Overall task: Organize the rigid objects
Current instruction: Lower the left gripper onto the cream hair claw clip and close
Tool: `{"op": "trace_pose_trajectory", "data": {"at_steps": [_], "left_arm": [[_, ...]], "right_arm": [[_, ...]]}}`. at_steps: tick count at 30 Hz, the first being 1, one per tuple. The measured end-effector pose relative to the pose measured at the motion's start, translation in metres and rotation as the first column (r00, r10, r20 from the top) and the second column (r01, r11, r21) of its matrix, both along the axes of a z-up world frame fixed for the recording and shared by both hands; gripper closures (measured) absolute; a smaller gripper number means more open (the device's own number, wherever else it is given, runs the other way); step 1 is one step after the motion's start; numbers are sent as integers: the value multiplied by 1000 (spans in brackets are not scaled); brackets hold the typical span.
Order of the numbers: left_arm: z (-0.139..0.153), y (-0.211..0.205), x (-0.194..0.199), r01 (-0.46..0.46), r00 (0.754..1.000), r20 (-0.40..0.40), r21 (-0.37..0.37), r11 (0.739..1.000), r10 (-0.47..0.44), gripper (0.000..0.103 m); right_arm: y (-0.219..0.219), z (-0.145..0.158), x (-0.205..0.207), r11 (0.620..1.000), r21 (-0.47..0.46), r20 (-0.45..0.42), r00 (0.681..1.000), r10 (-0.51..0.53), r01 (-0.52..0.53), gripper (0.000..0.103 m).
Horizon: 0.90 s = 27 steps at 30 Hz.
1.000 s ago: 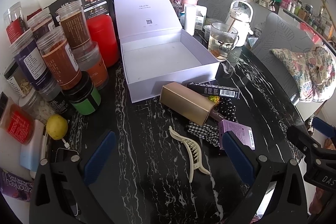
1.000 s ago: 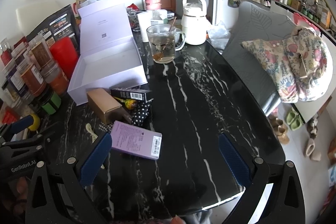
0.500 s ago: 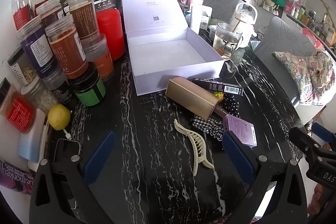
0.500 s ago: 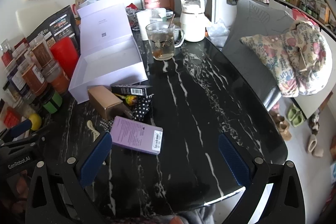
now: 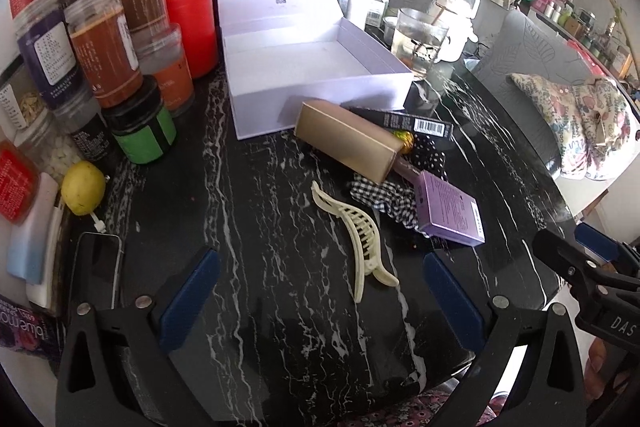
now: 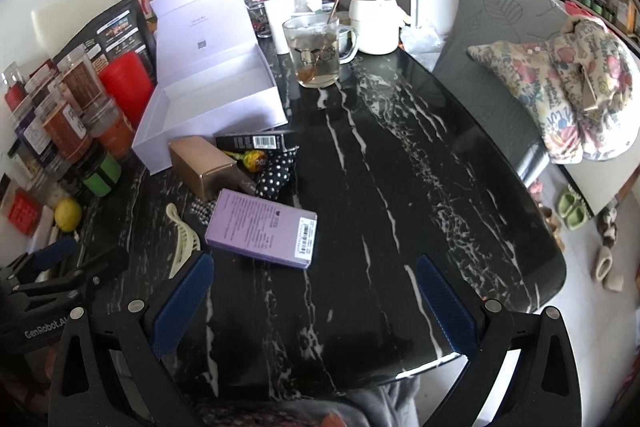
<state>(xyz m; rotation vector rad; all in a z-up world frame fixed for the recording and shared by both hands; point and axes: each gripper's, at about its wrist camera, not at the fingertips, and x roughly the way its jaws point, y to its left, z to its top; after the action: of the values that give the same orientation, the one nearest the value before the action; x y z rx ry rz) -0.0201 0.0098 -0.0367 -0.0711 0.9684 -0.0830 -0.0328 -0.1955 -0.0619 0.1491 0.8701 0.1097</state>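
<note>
The cream hair claw clip [image 5: 360, 239] lies on the black marble surface [image 5: 260, 207], its long axis running near to far, just ahead between the left gripper [image 5: 320, 299] fingers, which are spread wide and empty. The purple box [image 6: 262, 229] lies left-ahead of the right gripper [image 6: 316, 303], also released. The white open box [image 5: 312, 75] waits farther away.

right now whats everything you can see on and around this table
gift box: 1, white, open and empty, back left
gold box: 1, lying before the gift box
black box: 1, behind the gold box
purple box: 1, flat, table middle
hair claw: 1, cream, near edge
scrunchies: 2, black-white, between the boxes
jars: many, left edge
lemon: 1, yellow, left
phone: 1, black, left
glass mug: 1, clear, back
kettle: 1, white, back
left gripper: open, empty
right gripper: open, empty
</note>
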Motion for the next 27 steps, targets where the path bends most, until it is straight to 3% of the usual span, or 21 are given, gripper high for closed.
{"op": "trace_pose_trajectory", "data": {"at_steps": [10, 15, 18, 22, 27], "left_arm": [[-28, -16, 11, 63, 996, -52, -55, 996, -66, 3], [-41, -21, 23, 80, 994, -77, -42, 996, -83, 18], [-51, -24, 29, 90, 990, -108, -22, 996, -91, 33], [-60, -22, 38, 107, 984, -136, -40, 993, -112, 46], [-61, -22, 42, 145, 982, -115, -34, 989, -148, 81]], "right_arm": [[-1, -24, 11, 999, 43, -53, 998, 31, -29, 0], [-1, -29, 23, 996, 78, -63, 997, 46, -41, 0], [4, -32, 32, 995, 88, -78, 995, 59, -52, 0], [13, -36, 42, 992, 98, -91, 992, 86, -77, 0], [21, -39, 53, 989, 110, -107, 988, 113, -102, 0]]}}
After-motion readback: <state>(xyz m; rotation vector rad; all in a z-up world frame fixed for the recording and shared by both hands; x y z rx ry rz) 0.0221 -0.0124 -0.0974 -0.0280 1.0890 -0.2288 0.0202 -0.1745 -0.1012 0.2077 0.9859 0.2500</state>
